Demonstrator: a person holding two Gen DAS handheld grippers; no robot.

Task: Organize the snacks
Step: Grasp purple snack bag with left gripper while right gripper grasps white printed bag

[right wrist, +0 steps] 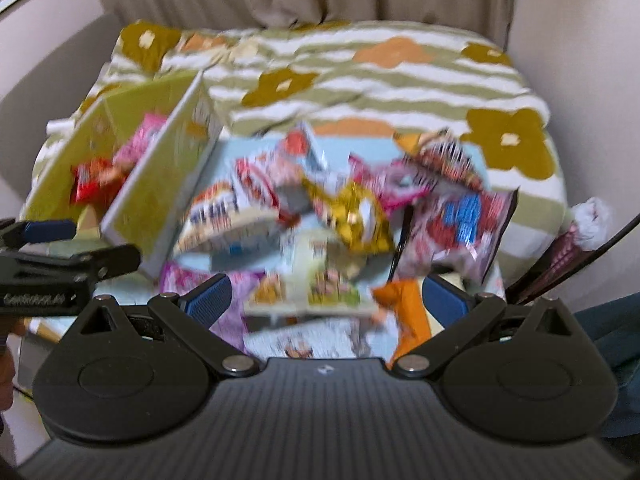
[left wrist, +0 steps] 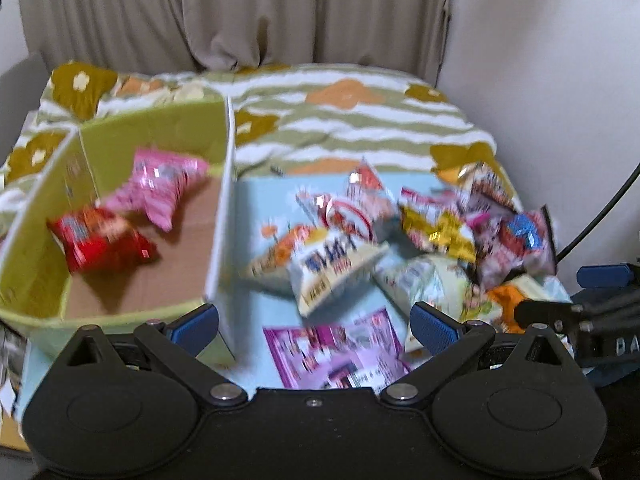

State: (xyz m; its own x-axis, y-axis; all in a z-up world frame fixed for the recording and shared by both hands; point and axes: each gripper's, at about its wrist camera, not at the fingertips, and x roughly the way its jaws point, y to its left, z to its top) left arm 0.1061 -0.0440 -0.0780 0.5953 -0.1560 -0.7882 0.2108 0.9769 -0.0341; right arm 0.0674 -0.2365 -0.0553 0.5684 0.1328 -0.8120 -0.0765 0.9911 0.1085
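A green cardboard box (left wrist: pixel 168 128) with dividers stands at the left on a light blue mat (left wrist: pixel 256 204). It holds a pink snack bag (left wrist: pixel 160 188) and a red snack bag (left wrist: pixel 100 240). A pile of several snack bags (left wrist: pixel 400 236) lies on the mat to its right, and shows in the right wrist view (right wrist: pixel 340 216). A purple packet (left wrist: pixel 340 352) lies just ahead of my left gripper (left wrist: pixel 316 320), which is open and empty, near the box's front corner. My right gripper (right wrist: pixel 328 300) is open and empty over the near edge of the pile. The box also shows in the right wrist view (right wrist: pixel 156 184).
The mat lies on a bed with a green striped flower blanket (left wrist: pixel 360 120). A beige curtain (left wrist: pixel 240 12) hangs behind and a white wall (left wrist: pixel 560 80) stands at the right. A black cable (left wrist: pixel 600 216) runs at the right.
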